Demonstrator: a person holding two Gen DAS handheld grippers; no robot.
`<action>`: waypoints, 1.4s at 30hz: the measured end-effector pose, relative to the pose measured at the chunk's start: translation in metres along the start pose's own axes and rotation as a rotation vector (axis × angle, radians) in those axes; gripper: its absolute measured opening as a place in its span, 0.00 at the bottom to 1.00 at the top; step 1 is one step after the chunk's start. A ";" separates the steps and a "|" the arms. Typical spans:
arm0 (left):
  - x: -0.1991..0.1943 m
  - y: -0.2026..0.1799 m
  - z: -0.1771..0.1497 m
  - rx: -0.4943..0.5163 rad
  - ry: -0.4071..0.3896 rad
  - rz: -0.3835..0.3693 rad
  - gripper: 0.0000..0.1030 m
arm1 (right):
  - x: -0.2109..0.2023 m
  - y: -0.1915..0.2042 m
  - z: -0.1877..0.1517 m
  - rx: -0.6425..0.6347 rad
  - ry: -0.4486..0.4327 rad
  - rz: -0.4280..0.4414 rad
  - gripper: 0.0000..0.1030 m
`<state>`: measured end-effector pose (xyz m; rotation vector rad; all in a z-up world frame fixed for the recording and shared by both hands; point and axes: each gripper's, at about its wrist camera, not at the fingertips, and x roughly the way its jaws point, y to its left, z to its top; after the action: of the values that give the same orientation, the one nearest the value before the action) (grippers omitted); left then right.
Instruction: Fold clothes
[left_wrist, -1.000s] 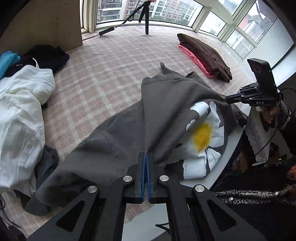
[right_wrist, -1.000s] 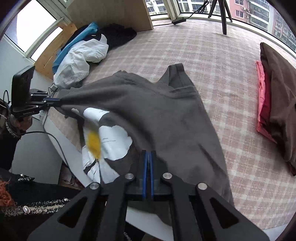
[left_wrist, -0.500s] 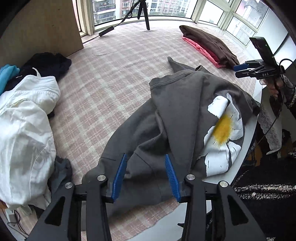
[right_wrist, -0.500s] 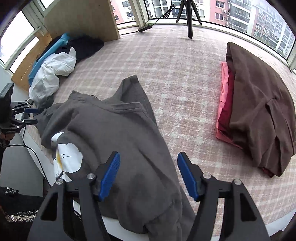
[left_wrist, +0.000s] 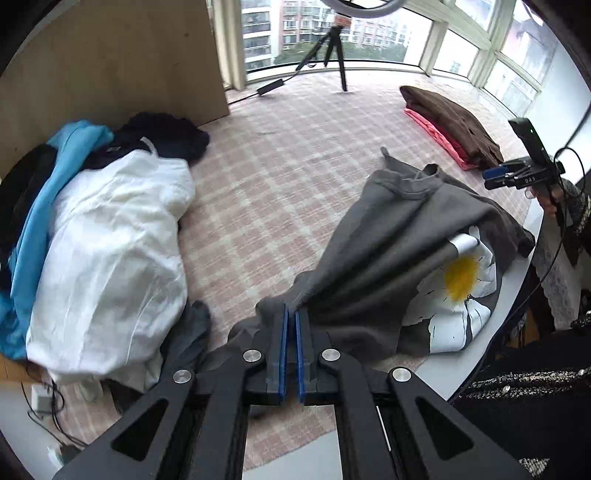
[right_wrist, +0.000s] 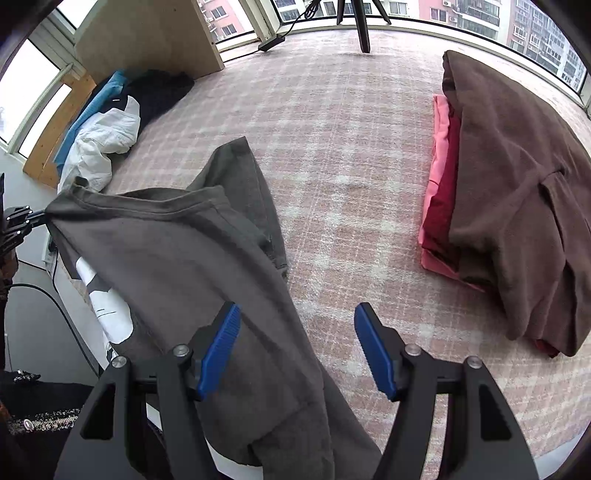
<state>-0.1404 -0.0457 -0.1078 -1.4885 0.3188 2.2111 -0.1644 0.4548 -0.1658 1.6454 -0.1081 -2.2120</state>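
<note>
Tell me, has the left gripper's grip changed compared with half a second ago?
Yes. The left gripper was open then; now it is shut on the gray shirt, pulling its edge toward the white garment pile, away from the folded brown stack.

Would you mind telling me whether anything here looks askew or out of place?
The grey sweatshirt is bunched rather than flat: the left tongs pinch one edge, stretching it into ridges, and its daisy-print side hangs over the table edge. The right tongs are open. The unfolded white garment lies heaped nearby.
</note>
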 end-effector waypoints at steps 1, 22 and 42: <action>0.005 0.012 -0.015 -0.048 0.040 0.043 0.00 | 0.001 0.003 0.003 -0.019 -0.004 0.012 0.62; 0.060 -0.083 -0.001 0.217 0.122 0.032 0.37 | 0.061 0.020 0.063 -0.254 0.076 0.123 0.62; 0.089 -0.062 0.056 0.151 0.143 0.139 0.05 | 0.076 0.010 0.064 -0.282 0.096 0.292 0.53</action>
<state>-0.1834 0.0534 -0.1645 -1.5863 0.6388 2.1355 -0.2405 0.4090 -0.2115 1.4739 -0.0085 -1.8351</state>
